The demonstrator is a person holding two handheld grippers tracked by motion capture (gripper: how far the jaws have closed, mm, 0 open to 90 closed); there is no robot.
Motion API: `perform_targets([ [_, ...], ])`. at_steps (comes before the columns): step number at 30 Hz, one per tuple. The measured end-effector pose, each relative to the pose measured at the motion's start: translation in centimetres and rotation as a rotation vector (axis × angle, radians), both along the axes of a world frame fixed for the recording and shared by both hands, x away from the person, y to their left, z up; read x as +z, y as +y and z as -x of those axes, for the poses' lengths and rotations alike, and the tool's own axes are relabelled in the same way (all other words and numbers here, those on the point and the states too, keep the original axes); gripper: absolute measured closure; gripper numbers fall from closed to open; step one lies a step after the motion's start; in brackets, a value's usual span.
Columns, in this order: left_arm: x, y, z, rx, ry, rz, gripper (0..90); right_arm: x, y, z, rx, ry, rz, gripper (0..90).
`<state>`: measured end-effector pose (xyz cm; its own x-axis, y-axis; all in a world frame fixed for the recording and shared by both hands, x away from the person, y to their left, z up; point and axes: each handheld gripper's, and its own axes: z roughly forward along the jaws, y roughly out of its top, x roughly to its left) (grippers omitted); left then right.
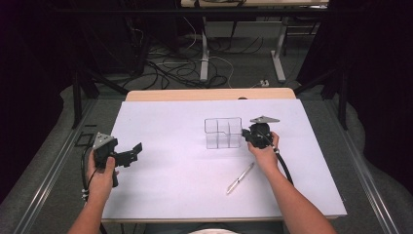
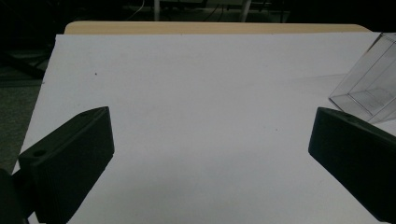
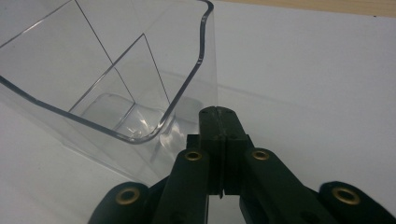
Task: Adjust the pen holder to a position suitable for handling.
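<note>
A clear plastic container with inner dividers stands empty on the white tabletop, right of centre. My right gripper is just to its right, jaws pressed together with nothing between them. In the right gripper view the shut tips sit close against the container's near corner wall; I cannot tell whether they touch. A silver pen lies on the table nearer to me, below that hand. My left gripper hovers at the table's left side, jaws wide apart and empty, with the container off to its right.
A bare wooden strip runs along the table's far edge. Beyond it are table legs and loose cables on the floor. Dark curtains hang on both sides.
</note>
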<state>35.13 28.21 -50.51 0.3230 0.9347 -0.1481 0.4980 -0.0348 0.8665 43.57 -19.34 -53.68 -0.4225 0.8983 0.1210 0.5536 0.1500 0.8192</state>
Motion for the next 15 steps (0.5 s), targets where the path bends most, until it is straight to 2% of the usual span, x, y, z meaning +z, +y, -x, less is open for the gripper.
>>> perform_targets([
  [10,0.0,0.1,0.0,0.002,0.003,0.003,0.1,-0.1,1.6,0.5,-0.003,0.031,-0.01,90.0],
  [15,0.0,0.1,0.0,0.004,0.005,0.004,0.1,-0.1,2.3,0.6,-0.007,0.029,-0.005,90.0],
])
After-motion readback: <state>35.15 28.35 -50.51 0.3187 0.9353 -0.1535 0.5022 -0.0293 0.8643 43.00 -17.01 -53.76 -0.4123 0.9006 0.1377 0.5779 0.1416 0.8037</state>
